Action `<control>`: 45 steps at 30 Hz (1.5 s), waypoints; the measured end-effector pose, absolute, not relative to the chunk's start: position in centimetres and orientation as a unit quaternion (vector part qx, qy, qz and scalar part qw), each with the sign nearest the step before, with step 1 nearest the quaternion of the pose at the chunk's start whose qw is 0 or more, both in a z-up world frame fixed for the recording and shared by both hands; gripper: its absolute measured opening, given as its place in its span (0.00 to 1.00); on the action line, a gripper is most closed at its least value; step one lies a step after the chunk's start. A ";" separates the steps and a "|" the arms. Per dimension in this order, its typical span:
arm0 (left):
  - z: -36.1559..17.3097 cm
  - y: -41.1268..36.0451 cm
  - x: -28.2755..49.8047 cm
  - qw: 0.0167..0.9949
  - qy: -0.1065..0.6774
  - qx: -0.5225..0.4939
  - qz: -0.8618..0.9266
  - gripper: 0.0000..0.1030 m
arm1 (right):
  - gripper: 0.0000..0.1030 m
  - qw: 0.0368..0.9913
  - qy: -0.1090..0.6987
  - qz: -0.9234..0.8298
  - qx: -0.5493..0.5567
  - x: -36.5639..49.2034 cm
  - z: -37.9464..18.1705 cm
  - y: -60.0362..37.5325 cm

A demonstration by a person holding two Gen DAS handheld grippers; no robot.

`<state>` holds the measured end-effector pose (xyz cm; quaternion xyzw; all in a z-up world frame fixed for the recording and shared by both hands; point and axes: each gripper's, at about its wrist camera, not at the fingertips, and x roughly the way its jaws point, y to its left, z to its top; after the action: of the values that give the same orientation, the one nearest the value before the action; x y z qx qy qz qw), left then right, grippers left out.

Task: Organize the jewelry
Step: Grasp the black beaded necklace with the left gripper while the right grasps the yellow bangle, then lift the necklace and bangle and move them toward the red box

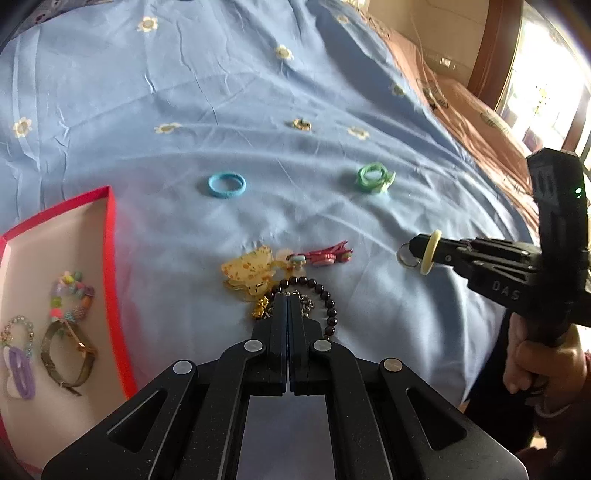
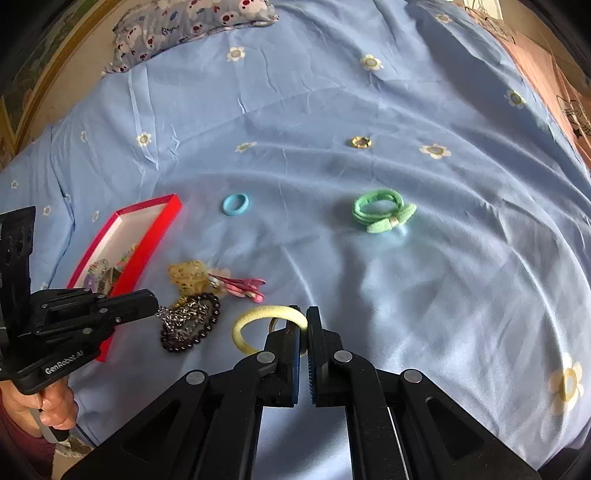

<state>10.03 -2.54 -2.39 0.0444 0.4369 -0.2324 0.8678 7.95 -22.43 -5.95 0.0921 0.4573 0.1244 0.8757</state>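
Note:
My left gripper [image 1: 288,295] is shut on a silver chain [image 2: 173,314] that lies over a dark bead bracelet [image 1: 328,306], beside a yellow butterfly clip [image 1: 251,269] and pink hair clips [image 1: 328,254]. It also shows in the right wrist view [image 2: 155,308]. My right gripper [image 2: 302,314] is slightly parted, and a pale yellow hair tie [image 2: 255,321] with a metal ring [image 1: 406,256] hangs around its left finger; it also shows in the left wrist view [image 1: 415,251]. A red-rimmed box [image 1: 110,258] at the left holds several pieces.
A blue hair tie [image 1: 226,184], a green bow hair tie [image 1: 373,178] and a small gold ring [image 2: 360,142] lie farther out on the blue flowered bedsheet [image 1: 258,92]. A patterned pillow [image 2: 184,26] lies at the far end. A brown cover [image 1: 480,122] lies at the right.

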 end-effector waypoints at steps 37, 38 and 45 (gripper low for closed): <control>-6.0 -4.5 11.4 0.845 0.468 0.074 -0.248 0.12 | 0.03 0.873 0.455 0.123 0.126 6.9 -5.8 -23.4; -5.6 -4.3 11.2 0.847 0.464 0.068 -0.250 0.09 | 0.03 0.874 0.453 0.123 0.126 6.9 -5.6 -23.3; -2.9 -2.9 10.3 0.859 0.441 0.029 -0.258 0.08 | 0.03 0.880 0.441 0.128 0.124 6.8 -4.5 -22.8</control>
<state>10.31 -2.92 -2.86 0.0288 0.4411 -0.2583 0.8590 6.83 -22.77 -4.46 0.1235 0.4411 0.1278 0.8797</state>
